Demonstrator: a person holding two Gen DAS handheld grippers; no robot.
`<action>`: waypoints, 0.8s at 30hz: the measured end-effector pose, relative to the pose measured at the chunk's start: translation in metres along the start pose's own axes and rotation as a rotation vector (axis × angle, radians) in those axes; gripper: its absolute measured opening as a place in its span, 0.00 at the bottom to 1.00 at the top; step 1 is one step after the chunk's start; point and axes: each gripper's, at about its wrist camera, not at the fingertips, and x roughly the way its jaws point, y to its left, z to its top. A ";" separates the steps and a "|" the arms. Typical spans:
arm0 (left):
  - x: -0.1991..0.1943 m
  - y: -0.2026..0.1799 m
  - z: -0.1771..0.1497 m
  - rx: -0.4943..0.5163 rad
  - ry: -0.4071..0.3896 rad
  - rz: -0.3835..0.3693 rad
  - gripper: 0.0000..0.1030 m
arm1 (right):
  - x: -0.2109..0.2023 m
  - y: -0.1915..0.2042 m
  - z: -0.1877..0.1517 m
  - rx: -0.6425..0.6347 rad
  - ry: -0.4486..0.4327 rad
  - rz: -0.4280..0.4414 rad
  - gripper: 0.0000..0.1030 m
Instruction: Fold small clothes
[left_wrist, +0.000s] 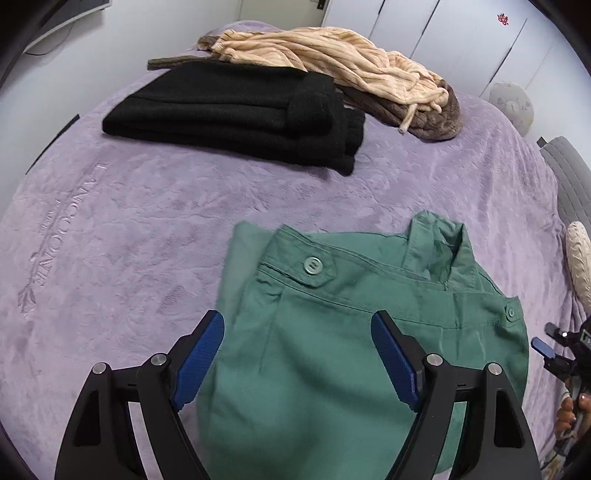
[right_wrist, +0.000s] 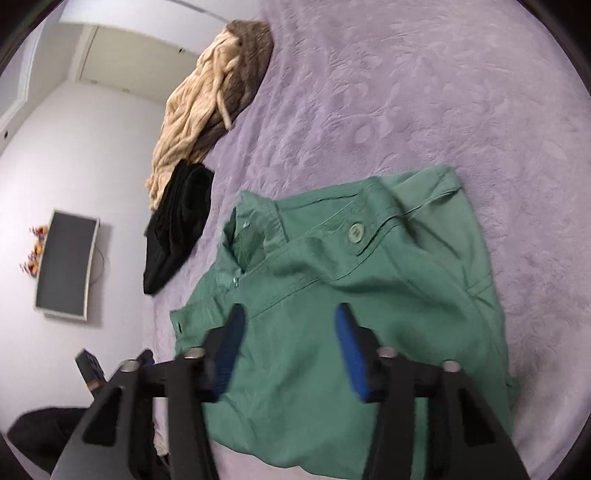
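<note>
While the green garment (left_wrist: 354, 332) lies folded near the bed's front edge, the left gripper (left_wrist: 297, 354) hovers over it, jaws wide apart and empty. The right gripper (right_wrist: 288, 347), its view blurred, appears parted too, gripping nothing. Open purple bedspread (left_wrist: 129, 240) stretches left; folded black clothes (left_wrist: 240, 114) and a beige heap (left_wrist: 332, 55) line the far edge.

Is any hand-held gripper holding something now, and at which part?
Nothing is held. Both the left hand-held gripper and the right hand-held gripper stand open above the green garment.
</note>
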 end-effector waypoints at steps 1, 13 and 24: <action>0.008 -0.010 -0.003 0.012 0.010 -0.006 0.80 | 0.013 0.012 -0.005 -0.055 0.033 -0.009 0.22; 0.102 -0.082 -0.029 0.231 -0.013 0.169 0.80 | 0.120 0.034 -0.015 -0.411 0.155 -0.241 0.00; 0.077 -0.009 -0.014 0.143 -0.054 0.326 0.80 | 0.036 -0.043 0.028 -0.079 -0.055 -0.232 0.17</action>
